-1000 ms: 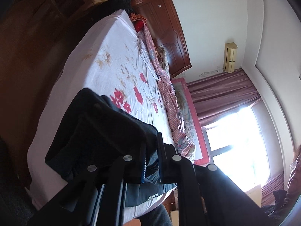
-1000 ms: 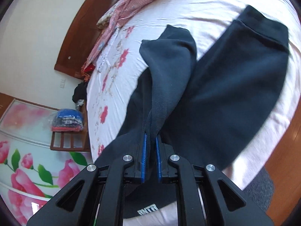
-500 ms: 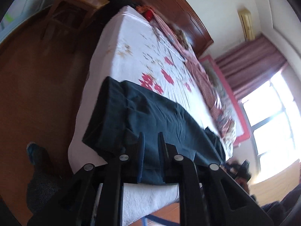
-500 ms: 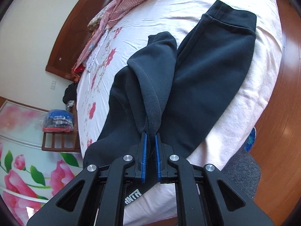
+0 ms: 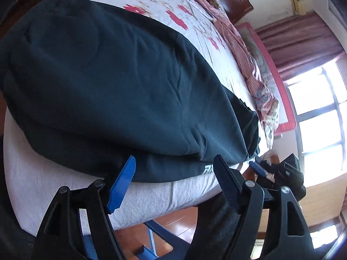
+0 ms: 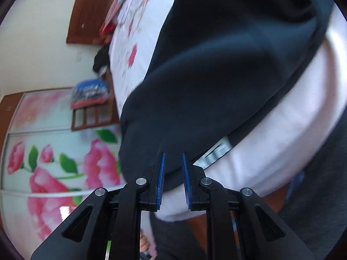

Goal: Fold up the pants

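The left tongs [image 5: 174, 162] stand wide apart, having just been opening, with nothing between the pads; the dark pants [image 5: 121, 82] lie just beyond them, folded over along the near edge of the bed [image 5: 54, 186]. A patterned quilt [image 5: 245, 49] lies along the bed's far right side.

In the right wrist view, the right tongs [image 6: 172, 161] have just been parting slightly and press on nothing, their tips at the pants' [image 6: 216, 71] near edge on the bed [image 6: 282, 134].
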`<state>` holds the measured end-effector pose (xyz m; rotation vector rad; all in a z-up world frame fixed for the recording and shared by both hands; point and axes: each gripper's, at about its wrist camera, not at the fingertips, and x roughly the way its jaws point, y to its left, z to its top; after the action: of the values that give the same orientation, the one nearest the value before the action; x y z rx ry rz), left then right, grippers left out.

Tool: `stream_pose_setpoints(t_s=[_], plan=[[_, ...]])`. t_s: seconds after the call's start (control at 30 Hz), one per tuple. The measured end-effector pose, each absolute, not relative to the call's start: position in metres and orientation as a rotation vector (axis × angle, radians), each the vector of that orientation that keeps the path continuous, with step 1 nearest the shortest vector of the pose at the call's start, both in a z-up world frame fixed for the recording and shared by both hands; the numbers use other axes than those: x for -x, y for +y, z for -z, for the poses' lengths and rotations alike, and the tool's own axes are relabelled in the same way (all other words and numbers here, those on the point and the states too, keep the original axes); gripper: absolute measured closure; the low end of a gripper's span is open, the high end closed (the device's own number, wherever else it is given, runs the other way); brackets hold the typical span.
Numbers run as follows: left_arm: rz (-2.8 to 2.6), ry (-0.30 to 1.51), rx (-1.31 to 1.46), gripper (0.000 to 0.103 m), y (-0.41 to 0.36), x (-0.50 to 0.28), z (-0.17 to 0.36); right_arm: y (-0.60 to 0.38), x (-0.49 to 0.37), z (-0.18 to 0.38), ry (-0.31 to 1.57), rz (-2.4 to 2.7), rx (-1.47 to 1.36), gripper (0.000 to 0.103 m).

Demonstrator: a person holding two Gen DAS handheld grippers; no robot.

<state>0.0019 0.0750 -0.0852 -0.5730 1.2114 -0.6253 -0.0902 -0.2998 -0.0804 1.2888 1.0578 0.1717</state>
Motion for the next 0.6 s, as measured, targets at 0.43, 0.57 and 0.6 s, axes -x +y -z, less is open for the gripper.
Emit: stream_pose_setpoints(t_s=[0.43, 0.57, 0.6], plan=[[0.486, 1.253, 0.837, 0.021, 0.100, -0.010, 0.114, -0.212, 0.044, 0.128, 1.159, -0.316, -1.342, 0.077], [0.466, 1.263, 0.941, 0.021, 0.102, -0.017, 0.124, -0.217, 0.054, 0.141, 1.165, -0.267, -1.463, 0.077], [0.471, 1.251, 0.927, 0.021, 0.102, -0.017, 0.122, -0.218, 0.054, 0.138, 1.177, -0.241, -1.428, 0.077]])
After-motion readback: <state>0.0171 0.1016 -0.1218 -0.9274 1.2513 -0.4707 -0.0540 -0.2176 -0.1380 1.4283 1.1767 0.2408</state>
